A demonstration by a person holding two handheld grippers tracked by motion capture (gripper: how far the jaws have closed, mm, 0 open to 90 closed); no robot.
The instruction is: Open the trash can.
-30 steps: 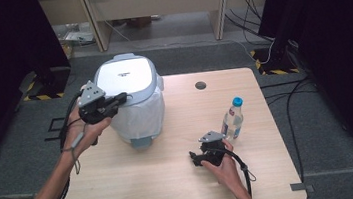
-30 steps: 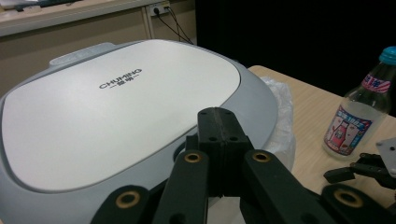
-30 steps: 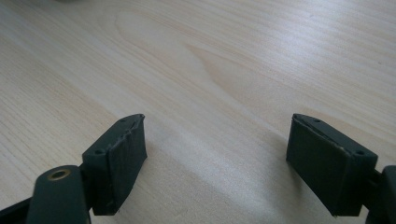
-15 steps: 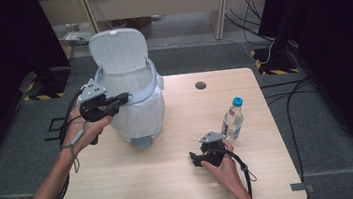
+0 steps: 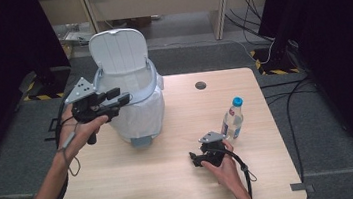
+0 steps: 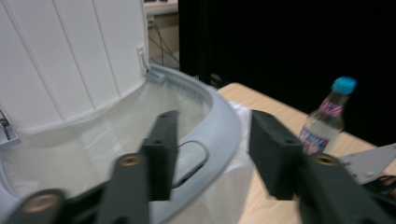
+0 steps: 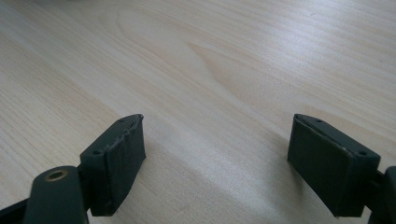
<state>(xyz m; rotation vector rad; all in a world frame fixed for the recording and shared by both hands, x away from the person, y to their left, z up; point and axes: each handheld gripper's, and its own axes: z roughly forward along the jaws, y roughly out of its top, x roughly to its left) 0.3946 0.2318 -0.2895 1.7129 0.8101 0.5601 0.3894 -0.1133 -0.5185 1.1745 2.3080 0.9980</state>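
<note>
Right now my left gripper (image 5: 116,97) hangs at the near rim of the bin (image 5: 138,115), its jaws released and just opened, one pad (image 6: 163,149) inside the rim and the other outside, nothing pressed between them. Beyond the jaws the lid (image 5: 118,50) stands upright at the far side, so the mouth is free from above. The bottle (image 5: 232,119) stands upright on the table (image 5: 173,180), just past my right gripper (image 5: 197,158), which rests low on the wood with jaws wide apart and empty. That hand is clearly the nearer one. I judge the bottle's long axis, being vertical, calls for a level grasp from the side; bare table lies between bottle and bin.
</note>
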